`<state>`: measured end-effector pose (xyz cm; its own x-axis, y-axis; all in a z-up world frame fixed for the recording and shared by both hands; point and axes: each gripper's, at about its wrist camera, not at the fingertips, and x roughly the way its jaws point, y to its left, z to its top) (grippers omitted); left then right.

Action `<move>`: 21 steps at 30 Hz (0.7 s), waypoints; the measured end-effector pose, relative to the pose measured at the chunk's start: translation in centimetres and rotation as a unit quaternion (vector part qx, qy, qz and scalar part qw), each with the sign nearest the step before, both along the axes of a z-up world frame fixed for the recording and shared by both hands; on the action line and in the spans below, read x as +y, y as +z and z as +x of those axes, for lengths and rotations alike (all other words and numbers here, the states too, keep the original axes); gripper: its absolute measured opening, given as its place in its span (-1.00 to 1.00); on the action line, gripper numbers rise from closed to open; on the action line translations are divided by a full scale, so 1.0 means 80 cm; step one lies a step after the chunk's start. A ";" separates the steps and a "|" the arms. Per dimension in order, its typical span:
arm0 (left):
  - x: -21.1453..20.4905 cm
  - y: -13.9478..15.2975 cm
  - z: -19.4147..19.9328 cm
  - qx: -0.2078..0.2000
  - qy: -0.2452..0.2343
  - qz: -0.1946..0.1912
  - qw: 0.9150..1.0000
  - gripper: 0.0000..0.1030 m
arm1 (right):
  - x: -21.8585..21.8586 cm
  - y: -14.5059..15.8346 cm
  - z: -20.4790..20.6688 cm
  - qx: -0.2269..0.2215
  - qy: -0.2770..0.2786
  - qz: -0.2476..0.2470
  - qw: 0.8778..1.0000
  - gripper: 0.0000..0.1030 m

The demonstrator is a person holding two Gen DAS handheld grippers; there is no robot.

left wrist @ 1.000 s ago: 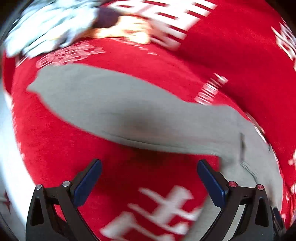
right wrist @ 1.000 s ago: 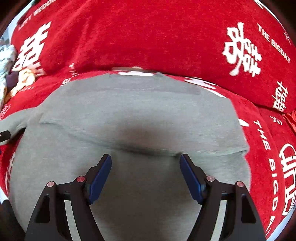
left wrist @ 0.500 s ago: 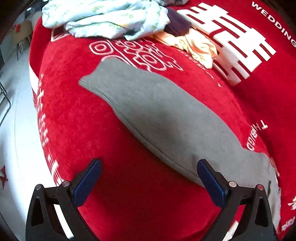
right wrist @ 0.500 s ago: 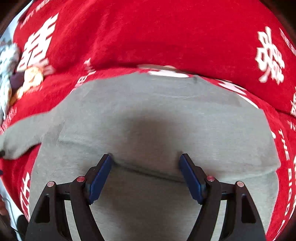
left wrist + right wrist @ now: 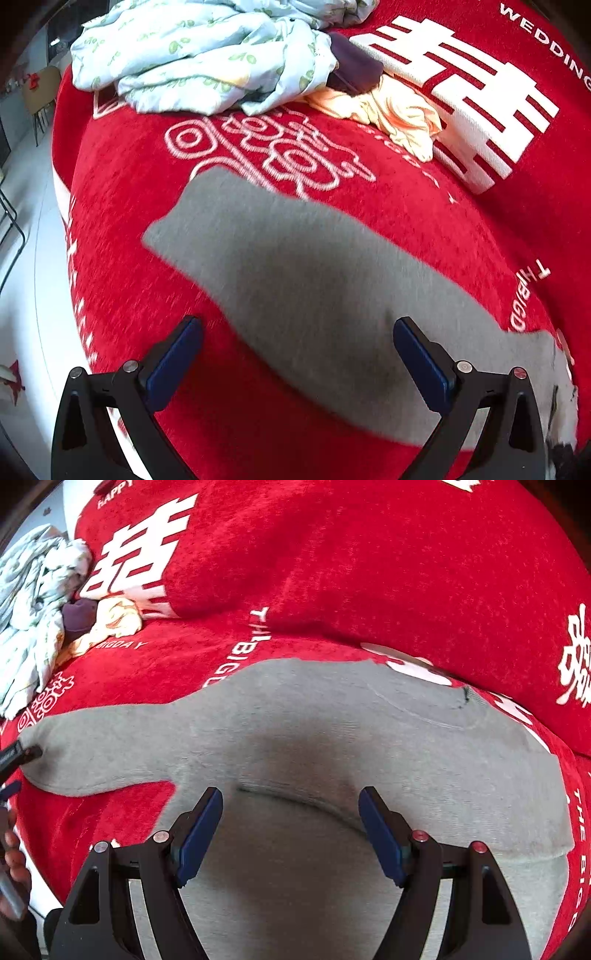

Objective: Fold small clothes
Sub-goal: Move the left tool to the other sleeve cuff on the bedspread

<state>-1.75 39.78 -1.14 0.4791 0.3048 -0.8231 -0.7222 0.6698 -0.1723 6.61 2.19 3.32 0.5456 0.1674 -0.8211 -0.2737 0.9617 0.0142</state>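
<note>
A grey long-sleeved top [image 5: 332, 746] lies flat on a red cloth with white lettering [image 5: 332, 572]. Its right side is folded over the body, with a fold edge across the middle. Its left sleeve [image 5: 295, 280] stretches out to the left. My left gripper [image 5: 297, 354] is open and empty, hovering just above that sleeve. Its tip [image 5: 22, 755] shows at the sleeve's cuff in the right wrist view. My right gripper [image 5: 291, 827] is open and empty above the folded body, close to the fold edge.
A pile of clothes lies at the far left: a light blue leaf-print piece [image 5: 207, 59], a dark purple one [image 5: 354, 70] and a pale orange one [image 5: 399, 110]. The pile also shows in the right wrist view [image 5: 33, 620]. The cloth's edge drops to a white floor [image 5: 22, 295].
My left gripper has swung out along the sleeve toward its cuff, and the clothes pile has come into view. My right gripper has turned left, so the sleeve now shows. Both stay open.
</note>
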 end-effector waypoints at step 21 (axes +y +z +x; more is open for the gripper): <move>0.063 -0.003 -0.065 -0.217 0.050 -0.137 0.965 0.71 | 0.063 0.013 0.000 -0.014 0.050 -0.018 0.998 0.53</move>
<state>-6.95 44.82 -1.37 0.7762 0.1667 -0.6081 -0.6009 0.4879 -0.6332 6.62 7.25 4.34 0.5509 0.1925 -0.8121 -0.3682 0.9293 -0.0295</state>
